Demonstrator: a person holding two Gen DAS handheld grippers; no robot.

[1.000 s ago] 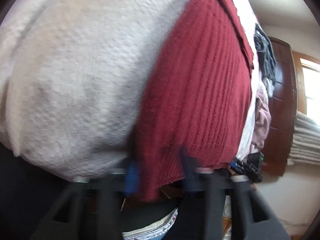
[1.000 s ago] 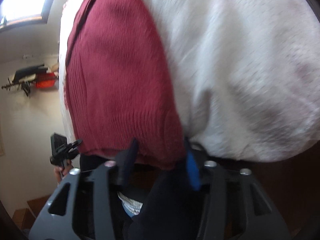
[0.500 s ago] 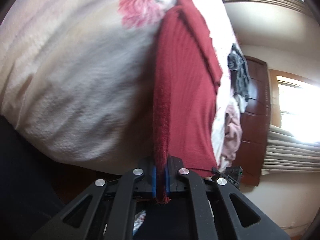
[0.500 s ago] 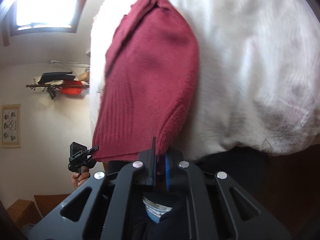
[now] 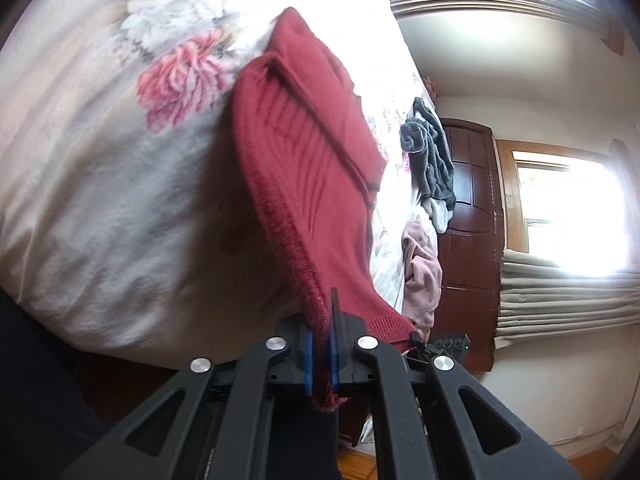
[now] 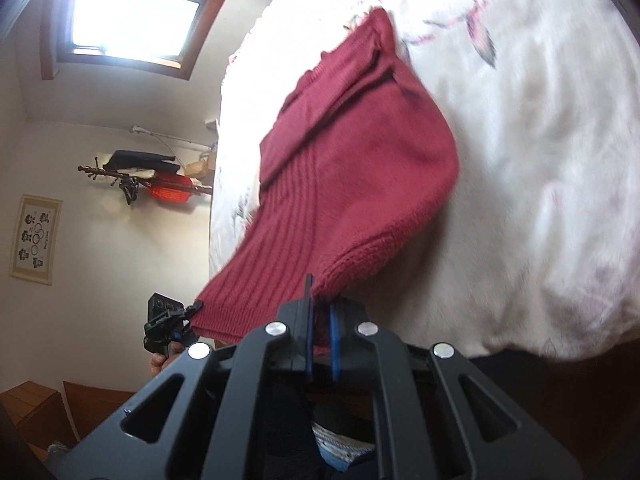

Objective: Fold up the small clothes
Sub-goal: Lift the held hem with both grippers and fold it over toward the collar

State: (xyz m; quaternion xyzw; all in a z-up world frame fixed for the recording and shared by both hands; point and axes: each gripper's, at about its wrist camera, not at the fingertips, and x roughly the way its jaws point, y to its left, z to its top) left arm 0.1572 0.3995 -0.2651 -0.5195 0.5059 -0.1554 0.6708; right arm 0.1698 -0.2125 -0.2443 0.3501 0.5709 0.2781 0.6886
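Left wrist cam first: left gripper (image 5: 321,354) is pinched tight on the hem of the red knit top (image 5: 316,168), w/ the blue pads (image 5: 307,356) pressed on both sides of the cloth. I see the top lifted at this end, its far end lying on the bed cover (image 5: 100,200), which is white w/ pink flowers. A bit of red hem pokes out under the jaws. Past the top, near the far edge of the bed, sit a dark gray cloth (image 5: 430,160) and a pink cloth (image 5: 422,276). Brown door (image 5: 472,216) stands behind them.

Right wrist cam: right gripper (image 6: 321,346) is also clamped on the red knit top's ribbed hem, at the other corner. Top stretches from the jaws up onto the bed cover (image 6: 540,200). Off to the side I spot the other gripper w/ a hand (image 6: 158,362) under it, holding the far hem corner. Window (image 6: 132,8) is bright. Picture (image 6: 36,236) hangs on the wall.
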